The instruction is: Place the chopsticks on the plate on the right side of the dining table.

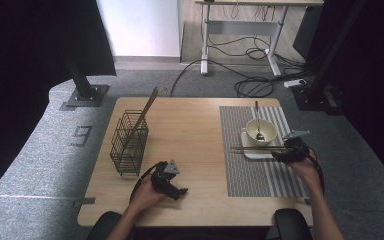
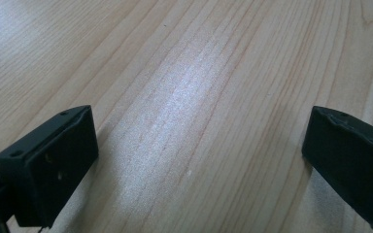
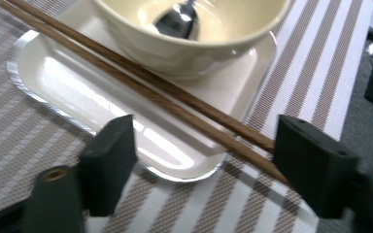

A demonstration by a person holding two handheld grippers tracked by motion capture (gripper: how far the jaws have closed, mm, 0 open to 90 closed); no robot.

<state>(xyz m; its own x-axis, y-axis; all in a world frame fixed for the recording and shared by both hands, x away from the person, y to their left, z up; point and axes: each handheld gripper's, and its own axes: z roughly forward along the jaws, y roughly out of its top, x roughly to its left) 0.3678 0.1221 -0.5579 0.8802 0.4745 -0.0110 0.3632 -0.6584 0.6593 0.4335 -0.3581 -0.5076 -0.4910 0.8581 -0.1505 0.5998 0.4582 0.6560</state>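
Closing squarely on both chopsticks (image 3: pixel 175 97), which lie across the tray (image 3: pixel 53 73) against the bowl (image 3: pixel 184 43), the wide-open right gripper (image 3: pixel 204 160) should pinch them together near their ends, while the left gripper (image 2: pixel 199 160) rests open over the table (image 2: pixel 199 73).

Chopsticks (image 3: pixel 141 80) across tray (image 3: pixel 53 82), before bowl (image 3: pixel 189 46)
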